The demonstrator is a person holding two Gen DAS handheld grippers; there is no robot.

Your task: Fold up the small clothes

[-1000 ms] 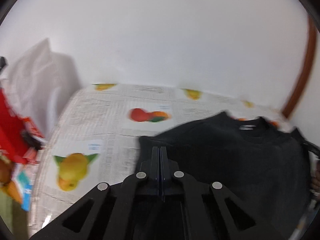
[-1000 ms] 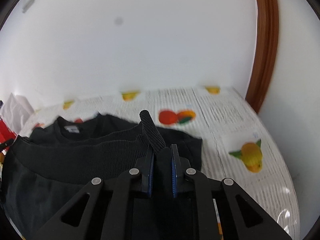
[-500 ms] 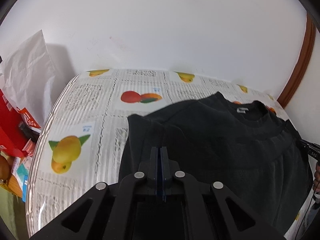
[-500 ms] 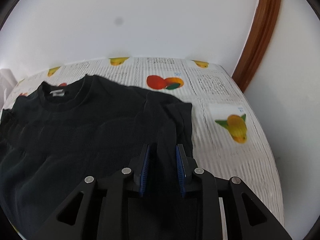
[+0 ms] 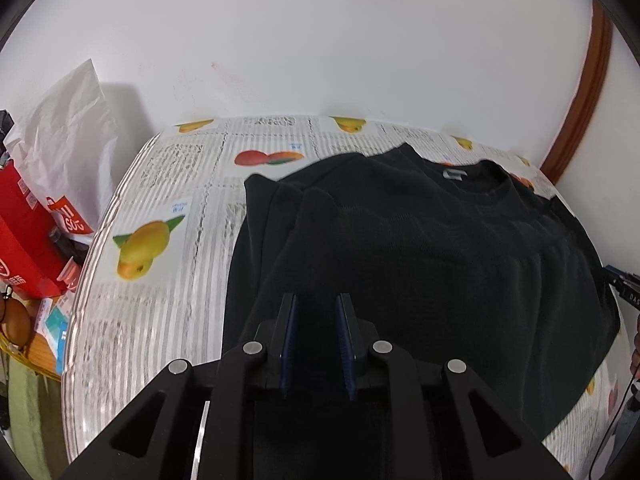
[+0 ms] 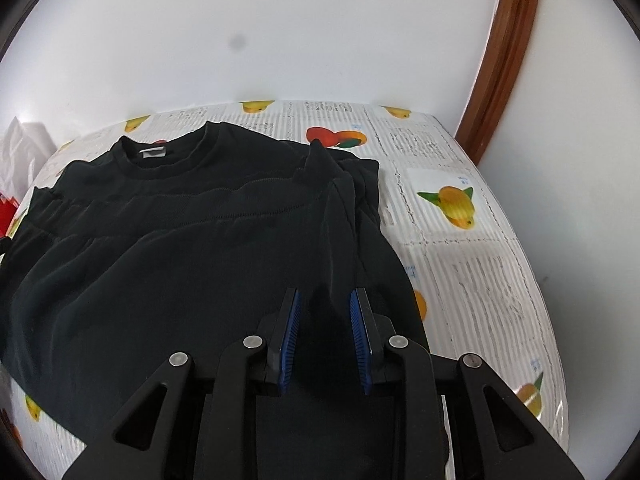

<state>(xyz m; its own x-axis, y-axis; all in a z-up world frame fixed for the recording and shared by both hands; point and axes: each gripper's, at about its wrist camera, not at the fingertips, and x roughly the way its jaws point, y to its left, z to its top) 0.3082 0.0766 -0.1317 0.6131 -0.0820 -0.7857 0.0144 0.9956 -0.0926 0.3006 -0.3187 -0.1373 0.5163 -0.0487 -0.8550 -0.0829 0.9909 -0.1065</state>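
Note:
A black T-shirt (image 5: pixel 420 248) lies on the fruit-print tablecloth (image 5: pixel 160 184), its collar with a grey label (image 5: pixel 454 175) toward the wall. In the right wrist view the shirt (image 6: pixel 180 248) is doubled, and a stitched hem (image 6: pixel 240 204) lies across it just below the collar (image 6: pixel 154 154). My left gripper (image 5: pixel 317 304) hovers over the shirt's left side. Its jaws are opening, and dark cloth lies under the gap without being pinched. My right gripper (image 6: pixel 326 296) stands open over the shirt's right side, where a loose ridge of cloth runs toward the gap untouched by the pads.
A white bag (image 5: pixel 68 136) and a red box (image 5: pixel 24 232) stand off the table's left edge. A brown door frame (image 6: pixel 500 48) rises at the right against the white wall. Bare tablecloth (image 6: pixel 460 260) shows right of the shirt. Part of a hand (image 5: pixel 636 348) is at the right edge.
Both grippers drew back from the wall toward the near side. The left jaws went from shut to apart. The right jaws widened and let go of the ribbed hem, which now lies flat.

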